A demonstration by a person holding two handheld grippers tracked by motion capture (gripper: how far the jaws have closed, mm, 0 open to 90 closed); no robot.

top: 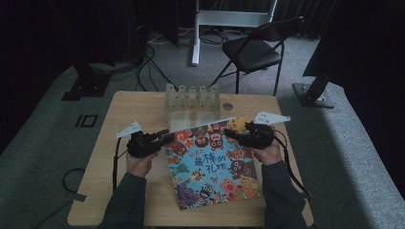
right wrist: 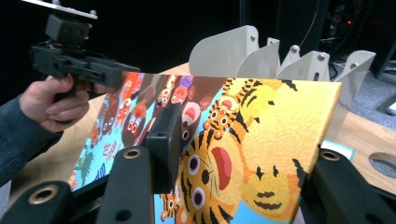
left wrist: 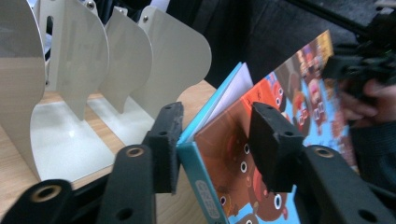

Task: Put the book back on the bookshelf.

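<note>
Gripping the picture book (top: pixel 210 162) with both claws. My left claw (top: pixel 165 137) bites the book's top-left corner; in the left gripper view its jaws sit one on each side of the spine edge, pads against cover and back, left claw (left wrist: pixel 215 144) clamped on the book (left wrist: pixel 299 93). My right claw (top: pixel 232 134) clamps the top-right corner; in the right gripper view the right claw (right wrist: pixel 233 154) has one pad flat on the cover (right wrist: pixel 261 135) and the other jaw behind the far edge. Book sits mid-worktop, top edge raised off the wood, bottom edge toward 6 o'clock, still low near the worktop (top: pixel 119 143). Cover faces up, cartoon animals, tigers at the right corner. Person's hands (top: pixel 141 164) come in from 6 o'clock, dark sleeves. At 12 o'clock from the book, just beyond its lifted edge, a cream divider rack (top: pixel 192 102) with upright fins; same rack (left wrist: pixel 84 84) behind the left claw. Folding chair (top: pixel 253 50) on the floor beyond the worktop, 1 o'clock.
</note>
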